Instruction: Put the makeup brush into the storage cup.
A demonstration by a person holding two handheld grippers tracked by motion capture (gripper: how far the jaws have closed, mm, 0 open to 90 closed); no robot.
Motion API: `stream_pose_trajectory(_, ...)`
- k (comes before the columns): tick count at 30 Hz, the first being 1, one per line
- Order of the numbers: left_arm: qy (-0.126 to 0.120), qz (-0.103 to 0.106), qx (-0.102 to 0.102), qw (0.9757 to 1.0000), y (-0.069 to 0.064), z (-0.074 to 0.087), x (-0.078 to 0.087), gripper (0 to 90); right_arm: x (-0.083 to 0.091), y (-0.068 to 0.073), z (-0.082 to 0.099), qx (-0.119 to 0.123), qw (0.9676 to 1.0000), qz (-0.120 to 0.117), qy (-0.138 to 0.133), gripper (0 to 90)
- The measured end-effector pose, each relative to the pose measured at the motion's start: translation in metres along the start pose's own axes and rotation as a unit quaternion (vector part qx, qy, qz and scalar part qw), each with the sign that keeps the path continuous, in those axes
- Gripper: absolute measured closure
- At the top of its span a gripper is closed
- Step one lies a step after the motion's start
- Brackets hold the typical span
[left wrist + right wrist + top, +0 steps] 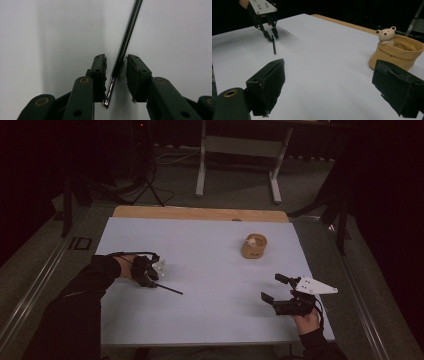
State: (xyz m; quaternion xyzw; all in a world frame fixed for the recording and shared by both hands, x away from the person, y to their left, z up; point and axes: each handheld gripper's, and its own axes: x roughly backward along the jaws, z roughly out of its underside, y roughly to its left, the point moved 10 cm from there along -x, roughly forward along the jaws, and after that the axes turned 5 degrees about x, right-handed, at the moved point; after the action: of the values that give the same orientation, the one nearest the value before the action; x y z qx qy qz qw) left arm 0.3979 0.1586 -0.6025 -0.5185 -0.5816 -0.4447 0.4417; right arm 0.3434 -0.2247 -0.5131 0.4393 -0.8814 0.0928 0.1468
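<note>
A thin black pen point(169, 289) lies on the white table sheet point(210, 320) at the left. My left gripper point(156, 281) points down over its near end. In the left gripper view the pen point(125, 42) runs between the two jaws of the left gripper point(116, 58), with narrow gaps on both sides, so the pads do not press on it. The right gripper view shows that left gripper point(272, 37) standing over the pen point(274, 47). My right gripper point(271, 287) rests wide open near the front right edge, its jaws point(329, 75) holding nothing.
A tan pouch-shaped holder point(253, 247) with a small white bear figure point(386, 33) on its rim stands at the back right of the sheet. A wooden strip point(200, 213) borders the far edge. White desk legs point(201, 165) stand on the floor beyond.
</note>
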Motion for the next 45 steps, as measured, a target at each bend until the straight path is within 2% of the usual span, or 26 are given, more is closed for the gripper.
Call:
stream_pose_trajectory(8,-0.005,0.023,0.008,0.9997,-0.002,0.0,-0.002,76.3,0.0,0.001,0.0,0.0,1.0,-0.002,0.001,10.9)
stream_pose_trajectory(12,-0.003,0.027,0.006,0.9996,-0.003,0.001,-0.002,80.0,0.0,0.001,0.0,0.0,1.0,-0.001,0.001,10.9)
stream_pose_trajectory(14,-0.001,0.029,-0.008,0.9996,-0.005,0.0,-0.002,83.3,0.0,0.001,0.0,0.0,1.0,-0.001,0.002,10.9)
stream_pose_trajectory(17,-0.002,0.032,-0.013,0.9994,-0.004,0.0,-0.002,84.8,0.0,0.001,0.0,0.001,1.0,-0.002,0.002,10.9)
stream_pose_trajectory(18,-0.001,0.033,-0.014,0.9994,-0.004,0.0,-0.002,85.1,0.0,0.001,0.0,0.002,1.0,-0.001,0.002,10.9)
stream_pose_trajectory(19,0.002,0.035,-0.005,0.9994,-0.005,0.0,-0.002,85.1,0.0,0.001,0.0,0.002,1.0,-0.001,0.002,10.9)
stream_pose_trajectory(21,0.007,0.034,-0.007,0.9994,-0.005,-0.001,-0.002,85.2,0.0,0.001,0.0,0.002,1.0,0.0,0.002,10.9)
stream_pose_trajectory(26,-0.013,0.028,0.01,0.9995,-0.004,-0.013,0.007,85.2,0.0,0.0,0.0,0.0,1.0,0.001,0.002,10.9)
stream_pose_trajectory(30,-0.026,0.02,0.01,0.9994,-0.005,-0.026,0.015,85.3,0.0,0.001,-0.001,0.003,1.0,0.001,0.002,10.9)
stream_pose_trajectory(35,-0.008,0.021,0.01,0.9997,-0.008,-0.035,0.019,85.2,0.0,0.0,0.0,0.003,1.0,0.003,0.003,10.9)
stream_pose_trajectory(39,-0.008,0.022,0.032,0.9992,-0.009,-0.042,0.02,85.2,0.0,0.0,-0.001,0.003,1.0,0.003,0.002,10.9)
stream_pose_trajectory(41,-0.014,0.022,0.037,0.999,-0.008,-0.046,0.021,85.2,0.0,0.0,0.0,0.001,1.0,0.002,0.004,10.9)
stream_pose_trajectory(44,-0.026,0.021,0.031,0.999,-0.009,-0.054,0.021,85.2,-0.001,0.0,0.001,0.001,1.0,0.002,0.006,10.9)
stream_pose_trajectory(45,-0.028,0.027,0.035,0.9986,-0.01,-0.057,0.021,85.2,-0.001,0.0,0.001,0.001,1.0,0.002,0.007,10.9)
